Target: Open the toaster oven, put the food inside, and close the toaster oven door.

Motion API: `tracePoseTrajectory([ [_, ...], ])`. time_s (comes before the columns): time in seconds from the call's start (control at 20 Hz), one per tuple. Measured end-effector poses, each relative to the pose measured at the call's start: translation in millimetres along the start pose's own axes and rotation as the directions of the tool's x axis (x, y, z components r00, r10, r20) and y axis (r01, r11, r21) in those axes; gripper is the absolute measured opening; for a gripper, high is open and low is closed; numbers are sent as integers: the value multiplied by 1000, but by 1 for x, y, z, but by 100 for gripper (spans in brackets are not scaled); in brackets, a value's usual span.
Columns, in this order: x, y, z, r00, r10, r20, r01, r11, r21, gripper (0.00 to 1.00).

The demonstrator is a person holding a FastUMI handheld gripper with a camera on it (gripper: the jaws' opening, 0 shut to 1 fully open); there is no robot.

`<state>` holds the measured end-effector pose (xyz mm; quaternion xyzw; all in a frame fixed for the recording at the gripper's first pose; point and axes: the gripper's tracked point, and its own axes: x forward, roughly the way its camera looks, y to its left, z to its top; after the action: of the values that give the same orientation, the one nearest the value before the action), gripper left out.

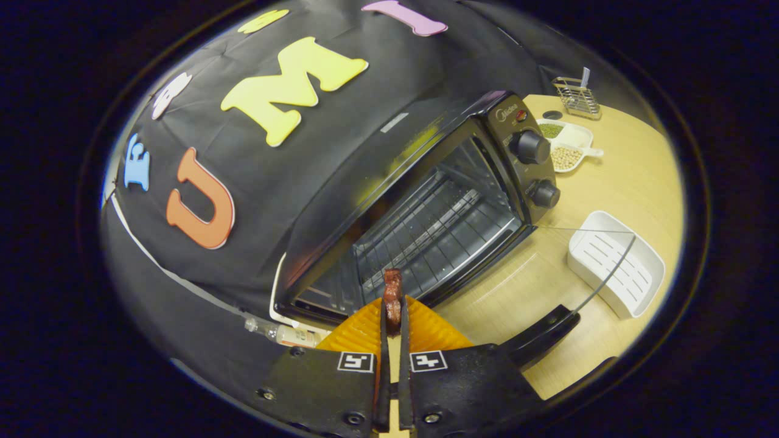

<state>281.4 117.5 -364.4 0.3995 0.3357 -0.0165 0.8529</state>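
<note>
Dim, fisheye-warped view; glare streaks the toaster oven (pixel 426 201) top; edges darken.

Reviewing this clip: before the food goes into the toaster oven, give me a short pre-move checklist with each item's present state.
1. Toaster oven door open: ok, the glass door is dropped down and the cavity is exposed.
2. Food held: ok, the gripper is shut on the piece of food, which sticks up past the fingers.
3. Wire rack free to receive it: ok, nothing lies on the bars that show.
4. Approach lined up: ok, the cavity opening sits just beyond the food.
5. Grip firmness: cannot tell from this view.
6. White tray and bean dishes out of the path: ok, both sit on the table beside the oven.
</note>
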Motion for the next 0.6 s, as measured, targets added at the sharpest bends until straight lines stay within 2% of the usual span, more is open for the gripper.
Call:
tracePoseTrajectory([
  [0.05, -3, -1, -3, 1000, 14, -12, -13, 998, 62, 9],
  [0.15, -6, -18, -13, 998, -20, -52, 30, 981, 190, 8],
  [0.3, -5, -21, -4, 1000, 12, 22, -16, 981, 194, 9],
  [0.4, -9, -18, -8, 998, 67, 19, -69, 953, 293, 9],
  [0.5, -9, -27, -9, 997, 70, 22, -73, 925, 372, 9],
  [0.6, -11, -36, -13, 994, 92, 60, -107, 929, 356, 8],
])
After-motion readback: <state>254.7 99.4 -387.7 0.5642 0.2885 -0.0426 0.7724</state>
